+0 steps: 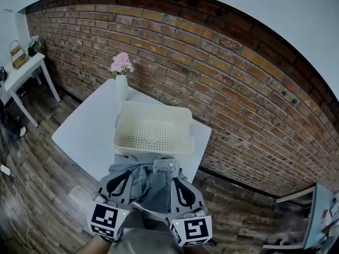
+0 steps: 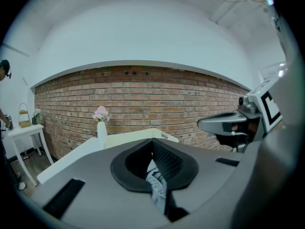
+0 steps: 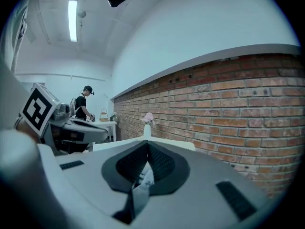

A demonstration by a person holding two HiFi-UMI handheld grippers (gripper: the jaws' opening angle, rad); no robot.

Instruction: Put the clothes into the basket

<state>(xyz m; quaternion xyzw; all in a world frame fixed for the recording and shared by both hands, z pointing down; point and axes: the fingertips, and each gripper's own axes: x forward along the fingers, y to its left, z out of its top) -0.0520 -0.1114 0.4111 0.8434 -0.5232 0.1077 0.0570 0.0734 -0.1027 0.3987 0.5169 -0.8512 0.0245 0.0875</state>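
jeans [image 1: 149, 183], held lengthwise, waistband toward basket [image 1: 153, 148].

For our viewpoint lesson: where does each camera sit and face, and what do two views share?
Head view: on the head, steeply down at basket and jeans; left claw, right claw show.
Left gripper view: on that claw, facing the brick wall; its shut jaws pinch jeans.
Right gripper view: same, from the right claw.
Shared: both gripper views show the vase.
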